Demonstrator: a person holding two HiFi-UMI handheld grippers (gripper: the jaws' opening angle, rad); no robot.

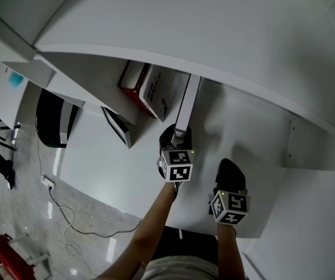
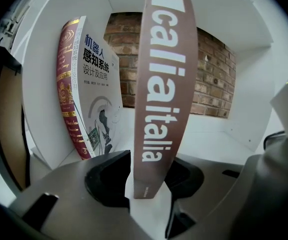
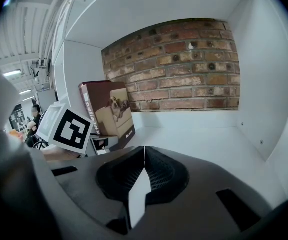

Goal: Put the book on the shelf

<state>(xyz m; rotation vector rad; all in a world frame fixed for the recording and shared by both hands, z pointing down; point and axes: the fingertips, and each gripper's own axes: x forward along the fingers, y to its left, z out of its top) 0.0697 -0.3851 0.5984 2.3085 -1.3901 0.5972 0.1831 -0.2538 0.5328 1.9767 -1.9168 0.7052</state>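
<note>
Left hand-held gripper clamps brown book, upright, spine facing outward; right hand-held gripper jaws together, empty.

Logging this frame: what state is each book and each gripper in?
Brown book: upright in the shelf, gripped low on spine.
Left gripper: shut on the brown book.
Right gripper: shut, empty.
White book: closed, leaning on the red book.
Red book: closed, tilted left.

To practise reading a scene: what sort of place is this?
Likely an office or workroom: a white shelf compartment backed by a brick wall, a brown book beside two leaning books.
</note>
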